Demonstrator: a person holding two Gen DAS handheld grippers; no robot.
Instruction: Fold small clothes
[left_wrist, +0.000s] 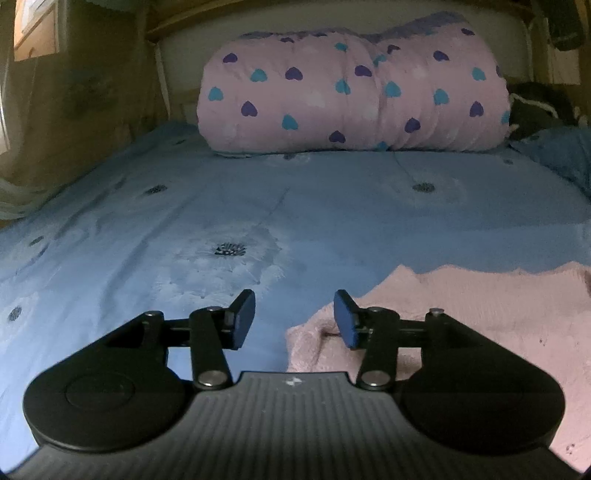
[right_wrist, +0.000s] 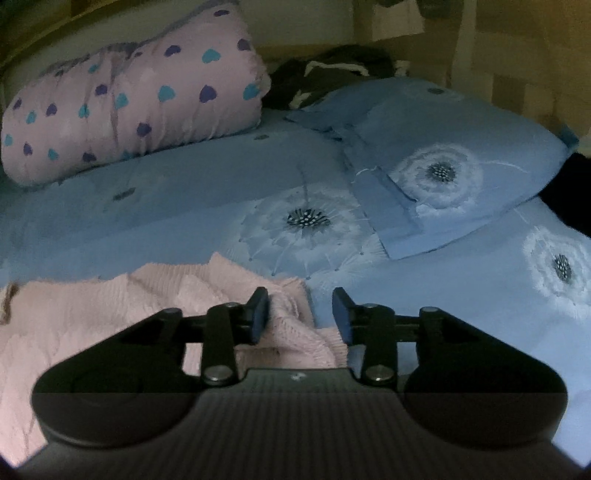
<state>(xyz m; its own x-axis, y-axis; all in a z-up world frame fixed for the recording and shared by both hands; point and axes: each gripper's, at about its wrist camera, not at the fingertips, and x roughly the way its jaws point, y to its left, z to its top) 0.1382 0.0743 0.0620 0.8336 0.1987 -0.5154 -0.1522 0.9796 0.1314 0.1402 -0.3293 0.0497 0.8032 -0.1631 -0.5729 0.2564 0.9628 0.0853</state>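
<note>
- Garment (right_wrist: 92, 314): pale pink fuzzy knit, rumpled, lying on blue floral bed (left_wrist: 332, 206).
- Left claw (left_wrist: 294, 319) & right claw (right_wrist: 300, 315): both open, gripping nothing.

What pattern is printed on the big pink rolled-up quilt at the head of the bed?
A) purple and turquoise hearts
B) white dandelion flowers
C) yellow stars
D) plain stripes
A: the pink rolled quilt is dotted with purple and turquoise hearts; the white dandelion flowers are on the blue bedsheet instead.

Pink knit garment (right_wrist: 92, 325) apparently loose between parted jaws.
</note>
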